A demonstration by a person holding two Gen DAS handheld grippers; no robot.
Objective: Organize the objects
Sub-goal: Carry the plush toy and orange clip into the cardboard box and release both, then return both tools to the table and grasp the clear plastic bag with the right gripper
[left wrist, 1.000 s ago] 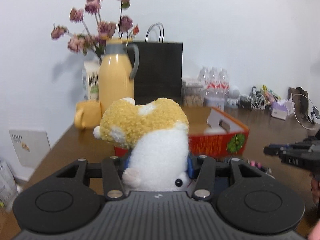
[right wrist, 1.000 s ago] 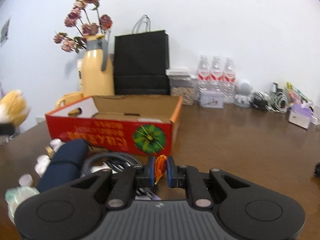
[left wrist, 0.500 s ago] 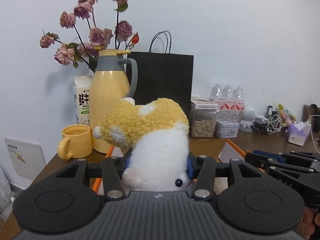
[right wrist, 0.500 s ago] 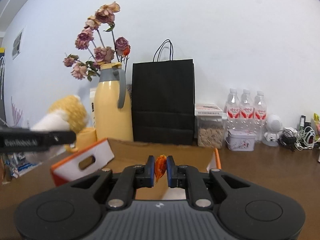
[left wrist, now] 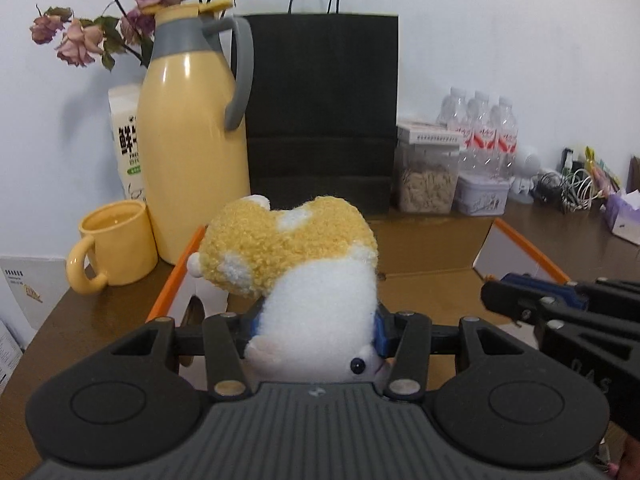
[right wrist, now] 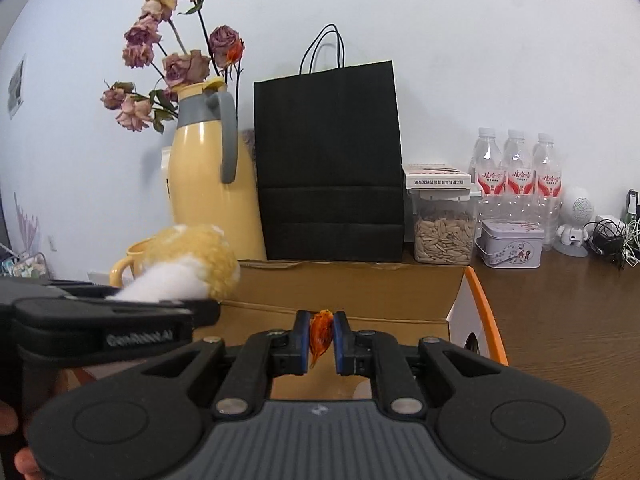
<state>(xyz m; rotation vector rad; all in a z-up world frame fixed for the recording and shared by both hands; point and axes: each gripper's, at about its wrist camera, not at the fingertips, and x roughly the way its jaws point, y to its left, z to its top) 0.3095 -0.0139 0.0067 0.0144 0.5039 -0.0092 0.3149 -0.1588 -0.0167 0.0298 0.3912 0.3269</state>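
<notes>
My left gripper (left wrist: 318,330) is shut on a yellow and white plush toy (left wrist: 304,276), held upside down over the open cardboard box (left wrist: 432,248). The toy also shows at the left of the right wrist view (right wrist: 188,268). My right gripper (right wrist: 322,338) is shut on a small orange translucent piece (right wrist: 321,334) and hovers over the same box (right wrist: 352,292). The right gripper shows at the right edge of the left wrist view (left wrist: 532,300).
Behind the box stand a yellow thermos jug (left wrist: 192,140) with dried roses, a yellow mug (left wrist: 114,248), a milk carton (left wrist: 126,140), a black paper bag (right wrist: 328,164), a seed jar (right wrist: 440,216), a tin (right wrist: 512,244) and water bottles (right wrist: 516,164). Cables lie at the far right.
Both grippers have lifted from table level and moved forward over the open box, each keeping its object. The box front, seen earlier, is now below view.
</notes>
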